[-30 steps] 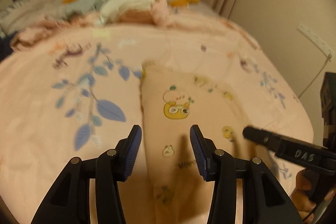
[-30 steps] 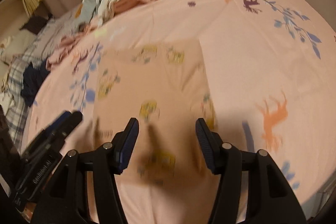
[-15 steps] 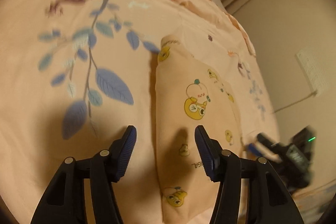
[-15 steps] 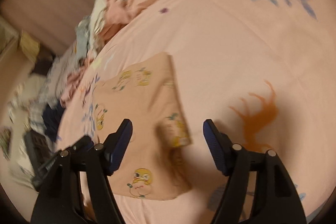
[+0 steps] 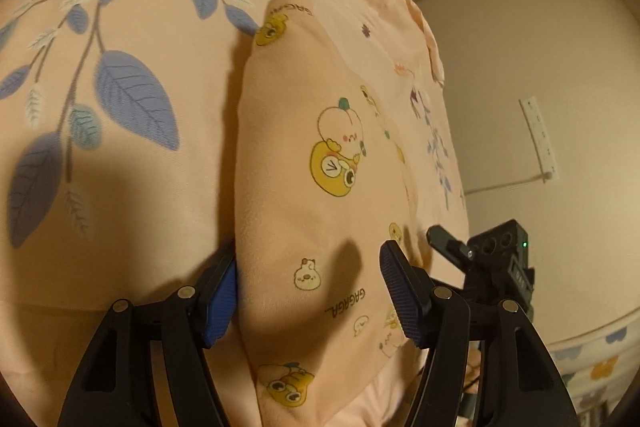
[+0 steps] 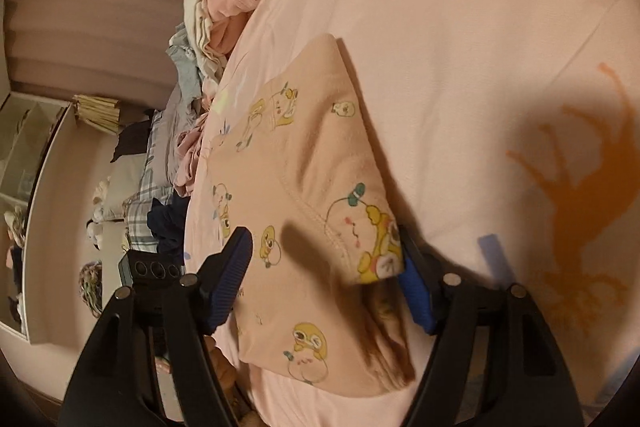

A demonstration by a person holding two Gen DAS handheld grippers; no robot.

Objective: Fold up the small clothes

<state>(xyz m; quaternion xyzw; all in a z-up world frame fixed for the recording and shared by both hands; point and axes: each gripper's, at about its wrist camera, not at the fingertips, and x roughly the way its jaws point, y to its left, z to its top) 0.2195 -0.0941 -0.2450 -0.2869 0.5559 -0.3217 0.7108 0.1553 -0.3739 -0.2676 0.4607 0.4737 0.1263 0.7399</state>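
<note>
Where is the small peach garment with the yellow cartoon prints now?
The peach garment lies on the pink bedsheet near the bed's front edge, between the open left gripper and right gripper.

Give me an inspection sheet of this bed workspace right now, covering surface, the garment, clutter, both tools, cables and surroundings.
Surface: pink bedsheet with leaf and animal prints.
Job's things: peach cartoon-print garment, lying partly folded near the bed's front edge.
Clutter: heap of unfolded clothes at the far end of the bed.
Grippers: left tool open, straddling the garment's left edge, jaws just been opening; right tool open, straddling the garment's right edge, no pad visibly pressing on the cloth.
Cables: one cord running along the wall from a white strip.
Surroundings: curtains, shelf unit, beige wall.
</note>
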